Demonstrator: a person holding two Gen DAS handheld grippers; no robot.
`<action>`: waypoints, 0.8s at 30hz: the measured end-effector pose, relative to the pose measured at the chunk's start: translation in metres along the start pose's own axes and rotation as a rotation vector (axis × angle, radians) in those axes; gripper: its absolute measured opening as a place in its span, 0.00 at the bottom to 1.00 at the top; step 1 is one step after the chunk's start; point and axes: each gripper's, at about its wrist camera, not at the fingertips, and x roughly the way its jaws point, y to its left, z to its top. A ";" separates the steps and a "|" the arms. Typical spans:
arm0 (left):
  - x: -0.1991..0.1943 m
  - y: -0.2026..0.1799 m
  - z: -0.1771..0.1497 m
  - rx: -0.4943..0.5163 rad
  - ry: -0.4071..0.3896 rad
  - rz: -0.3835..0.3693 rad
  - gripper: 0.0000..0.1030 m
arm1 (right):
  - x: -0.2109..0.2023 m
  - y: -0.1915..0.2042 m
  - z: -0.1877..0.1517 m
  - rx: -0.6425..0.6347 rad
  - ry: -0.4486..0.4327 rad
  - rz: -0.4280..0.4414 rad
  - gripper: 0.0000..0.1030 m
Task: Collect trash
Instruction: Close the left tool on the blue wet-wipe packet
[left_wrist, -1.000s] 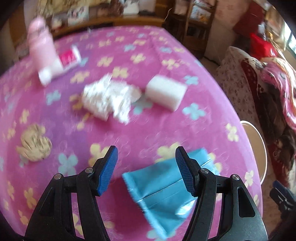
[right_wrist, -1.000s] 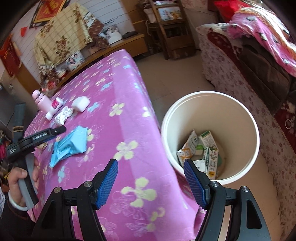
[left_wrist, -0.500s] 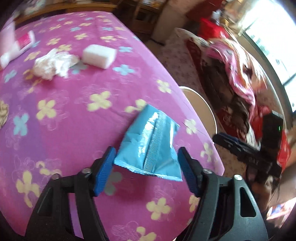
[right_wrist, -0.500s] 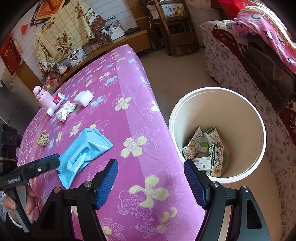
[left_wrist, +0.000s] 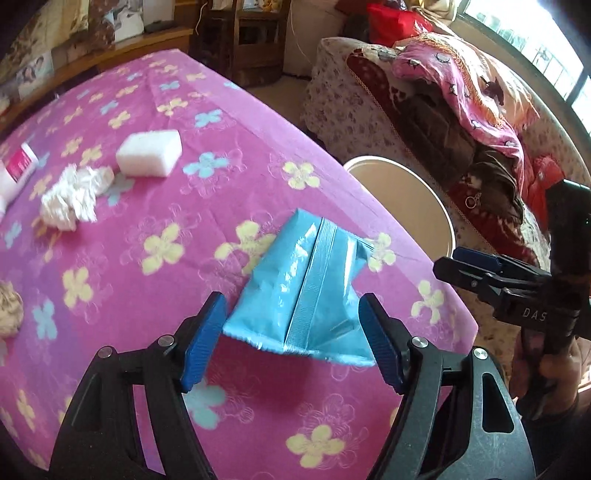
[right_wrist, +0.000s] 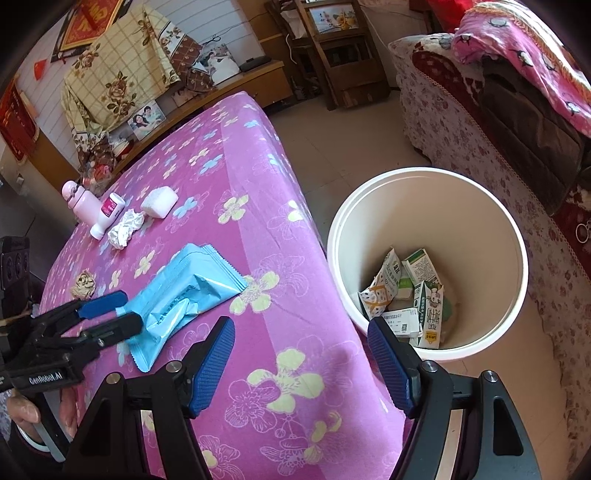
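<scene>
A blue plastic wrapper (left_wrist: 303, 291) lies on the pink flowered tablecloth (left_wrist: 147, 206) near the table's edge; it also shows in the right wrist view (right_wrist: 184, 291). My left gripper (left_wrist: 291, 339) is open, its pads on either side of the wrapper's near end. My right gripper (right_wrist: 301, 363) is open and empty, held over the table edge beside the white trash bin (right_wrist: 428, 184), which holds several cartons (right_wrist: 410, 295). A crumpled white tissue (left_wrist: 72, 197), a brownish paper ball (left_wrist: 9, 308) and a white sponge block (left_wrist: 149, 153) lie farther back.
A pink bottle (right_wrist: 83, 201) and a white tube with a pink label (right_wrist: 107, 216) are at the table's far side. A sofa with a pink blanket (right_wrist: 517, 74) stands behind the bin. Wooden furniture (right_wrist: 332, 55) lines the back wall.
My left gripper has swung right and moved up to the blue wrapper, which now lies between its open pads. The right gripper has barely moved.
</scene>
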 end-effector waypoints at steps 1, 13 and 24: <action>-0.002 0.001 0.001 0.004 -0.005 0.001 0.71 | -0.001 -0.002 0.000 0.001 0.000 -0.003 0.70; 0.020 -0.030 0.019 0.130 0.042 0.043 0.71 | 0.001 -0.010 0.001 0.024 -0.004 0.003 0.70; 0.045 -0.021 0.006 0.040 0.062 0.148 0.63 | 0.005 -0.011 0.002 0.022 0.010 0.001 0.70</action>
